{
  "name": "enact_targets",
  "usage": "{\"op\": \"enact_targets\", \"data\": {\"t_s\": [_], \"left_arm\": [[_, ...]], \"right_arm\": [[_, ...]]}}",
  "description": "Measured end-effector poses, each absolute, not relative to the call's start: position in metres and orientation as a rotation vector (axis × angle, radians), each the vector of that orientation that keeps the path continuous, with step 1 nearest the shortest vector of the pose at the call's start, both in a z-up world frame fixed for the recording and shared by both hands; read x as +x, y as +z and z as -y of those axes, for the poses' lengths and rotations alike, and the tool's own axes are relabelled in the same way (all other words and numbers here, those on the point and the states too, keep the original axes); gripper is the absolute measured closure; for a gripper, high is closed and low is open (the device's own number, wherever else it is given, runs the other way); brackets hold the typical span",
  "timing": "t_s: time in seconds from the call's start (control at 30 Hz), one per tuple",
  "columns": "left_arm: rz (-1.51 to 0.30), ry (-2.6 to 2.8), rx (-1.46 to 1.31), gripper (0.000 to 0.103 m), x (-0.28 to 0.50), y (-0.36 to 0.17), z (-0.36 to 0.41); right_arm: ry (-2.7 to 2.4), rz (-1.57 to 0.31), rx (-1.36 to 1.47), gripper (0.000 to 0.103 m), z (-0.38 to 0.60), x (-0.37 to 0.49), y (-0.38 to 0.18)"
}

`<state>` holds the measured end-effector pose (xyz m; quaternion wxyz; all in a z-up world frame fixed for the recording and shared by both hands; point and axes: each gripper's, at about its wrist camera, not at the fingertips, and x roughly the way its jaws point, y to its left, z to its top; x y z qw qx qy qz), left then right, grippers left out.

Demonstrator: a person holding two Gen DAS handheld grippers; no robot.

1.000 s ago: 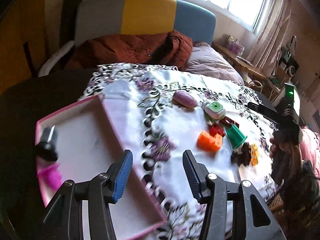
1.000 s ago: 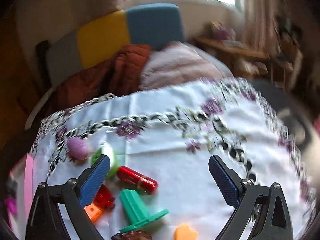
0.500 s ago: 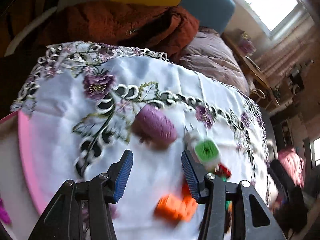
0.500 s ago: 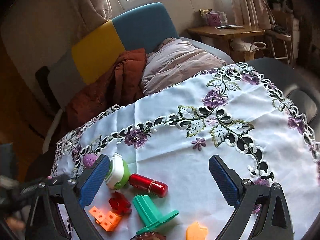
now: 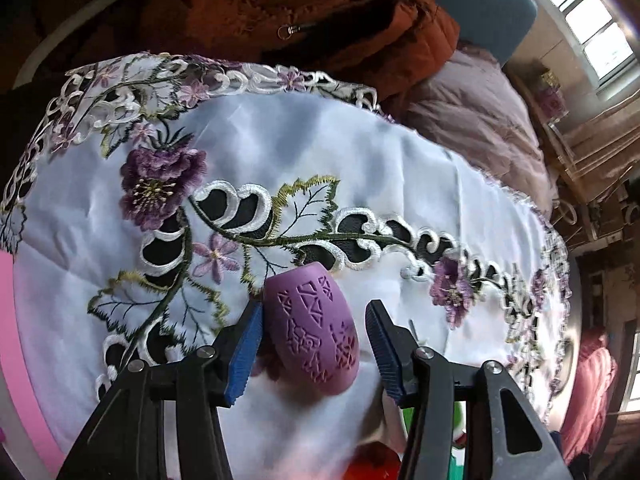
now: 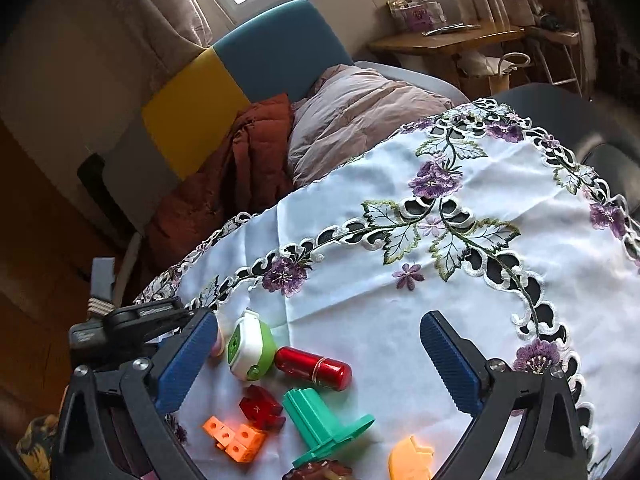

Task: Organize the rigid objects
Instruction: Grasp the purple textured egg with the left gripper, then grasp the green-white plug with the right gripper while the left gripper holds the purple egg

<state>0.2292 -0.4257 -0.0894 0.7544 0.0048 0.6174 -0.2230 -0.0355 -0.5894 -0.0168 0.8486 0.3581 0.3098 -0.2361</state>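
Left gripper fingers, just opening, straddle the purple egg; right gripper fingers spread wide, empty.

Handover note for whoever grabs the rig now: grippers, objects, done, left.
Left hand-held gripper: jaws have just been opening, straddling the purple egg-shaped piece; one pad touches or nearly touches it, the other is clear. Not gripped.
Right hand-held gripper: open, empty, above the toy pile.
On the tablecloth: green-white toy, red capsule, dark red block, orange blocks, teal piece, yellow-orange piece.
Pink tray edge is beside the cloth; contents unseen.
Done: nothing visibly sorted.
Left: close on the purple piece, then clear the rest.
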Motion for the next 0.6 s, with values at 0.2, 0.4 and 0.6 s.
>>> {"op": "enact_targets", "data": {"t_s": [0.2, 0.4, 0.6], "left_arm": [[-1.249, -0.53, 0.255, 0.054, 0.213, -0.094, 0.446], [-1.198, -0.573, 0.225, 0.059, 0.196, -0.086, 0.409], [-1.153, -0.628, 0.245, 0.059, 0.139, -0.078, 0.36]], "right_arm": [[-0.5, -0.655, 0.764, 0.001, 0.591, -0.036, -0.018], [-0.503, -0.676, 0.737, 0.001, 0.589, -0.032, -0.019], [-0.496, -0.702, 0.718, 0.002, 0.587, -0.029, -0.023]]}}
